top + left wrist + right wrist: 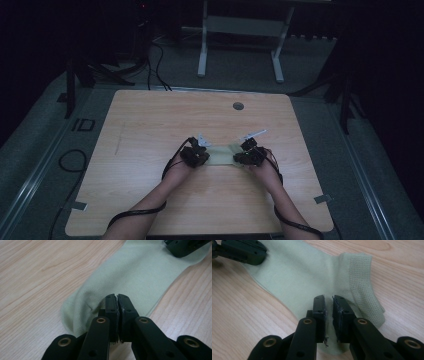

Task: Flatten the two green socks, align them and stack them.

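A pale green sock (222, 155) lies flat on the wooden table (150, 125), stretched between my two grippers. My left gripper (200, 156) sits at its toe end. In the left gripper view the jaws (117, 296) are pressed together, and the sock (140, 272) puckers up at their tips. My right gripper (245, 157) is at the cuff end. In the right gripper view its jaws (329, 298) stand a little apart over the sock (302, 272), beside the ribbed cuff (362, 277), with a narrow gap between the pads.
A round grommet hole (238, 106) sits near the table's far edge. White frame legs (202, 50) stand on the floor behind the table, and a cable (70, 160) loops on the floor to the left. Bare wood surrounds the sock.
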